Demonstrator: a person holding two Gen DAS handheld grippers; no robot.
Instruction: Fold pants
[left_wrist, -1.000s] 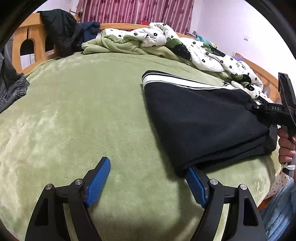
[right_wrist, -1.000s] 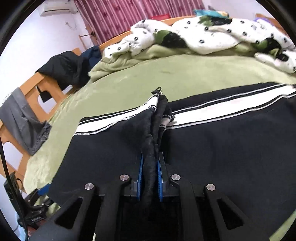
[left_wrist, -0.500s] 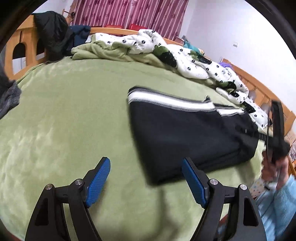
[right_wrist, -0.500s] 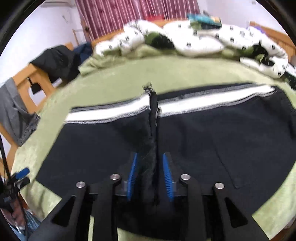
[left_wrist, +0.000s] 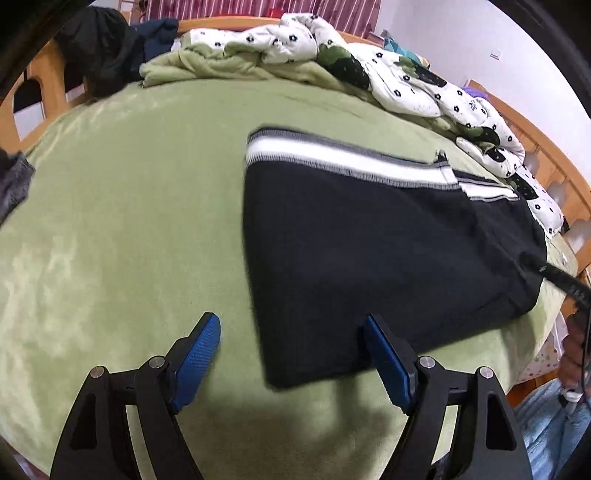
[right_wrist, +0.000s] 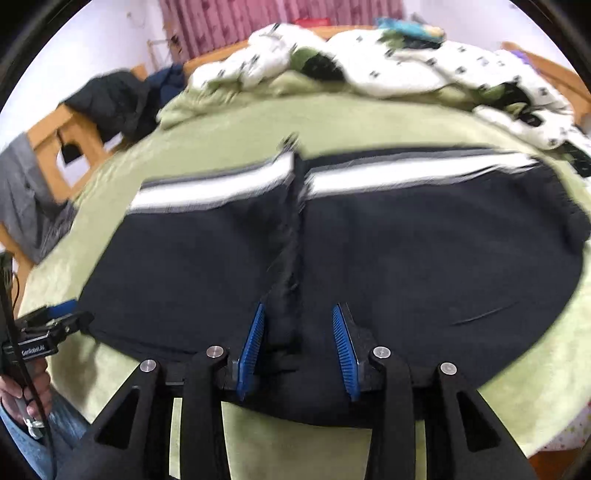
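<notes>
pants (left_wrist: 373, 251): black, white-striped waistband on the far side, lying folded into a flat rectangle on the green bed (left_wrist: 122, 221), toward its right near edge.
feel: soft knit, light and floppy I'd guess. No stiffness, so anything I lift from one point will droop and drag the layers apart.
right hand-held gripper (right_wrist: 297, 350): jaws have just been opening; a raised ridge of black fabric stands between the blue pads, but they've let go of it, there's a gap on both sides.
left hand-held gripper (left_wrist: 291, 362): spread wide, holding nothing, hovering at the near left corner of the pants.
where I'd grab: the thick folded edge or waistband, pinching all layers together, one corner per gripper.
risk: fleecy bed cover probably clings, so sliding may bunch it.
</notes>
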